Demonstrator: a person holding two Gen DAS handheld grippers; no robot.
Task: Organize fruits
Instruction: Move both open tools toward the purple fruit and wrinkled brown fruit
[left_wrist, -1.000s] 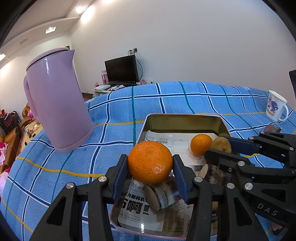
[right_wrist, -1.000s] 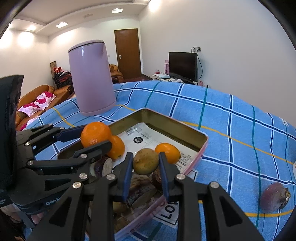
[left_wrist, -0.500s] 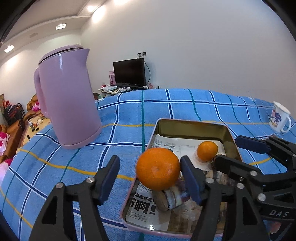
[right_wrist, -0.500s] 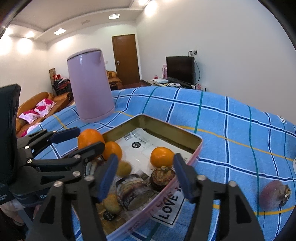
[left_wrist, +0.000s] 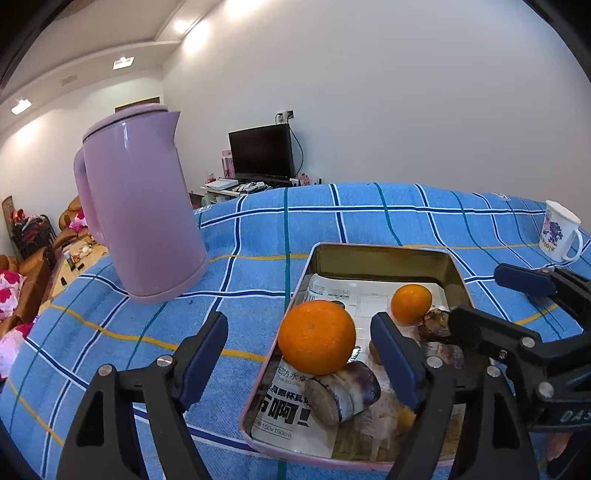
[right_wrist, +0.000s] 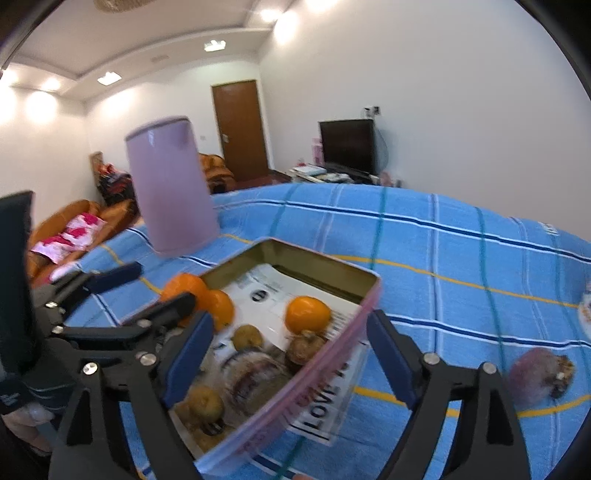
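A pink-rimmed metal tin (left_wrist: 384, 251) lined with printed paper sits on the blue checked cloth. In it lie a large orange (left_wrist: 316, 342) resting on a purple sugarcane piece (left_wrist: 343, 391), a smaller orange (left_wrist: 410, 303), and several brown fruits. My left gripper (left_wrist: 299, 354) is open, its fingers either side of the large orange and apart from it. My right gripper (right_wrist: 286, 354) is open above the tin (right_wrist: 325, 254), over a small brown fruit (right_wrist: 246, 335). A purple mangosteen (right_wrist: 537, 374) lies on the cloth to the right of the tin.
A tall pink kettle (left_wrist: 140, 214) stands left of the tin, also in the right wrist view (right_wrist: 170, 192). A white printed mug (left_wrist: 559, 236) stands at the far right. Beyond the table are a TV, a door and sofas.
Both grippers opened and drew back. The left let go of the large orange, which now rests on the sugarcane. The right let go of the small brown fruit, which now lies in the tin.
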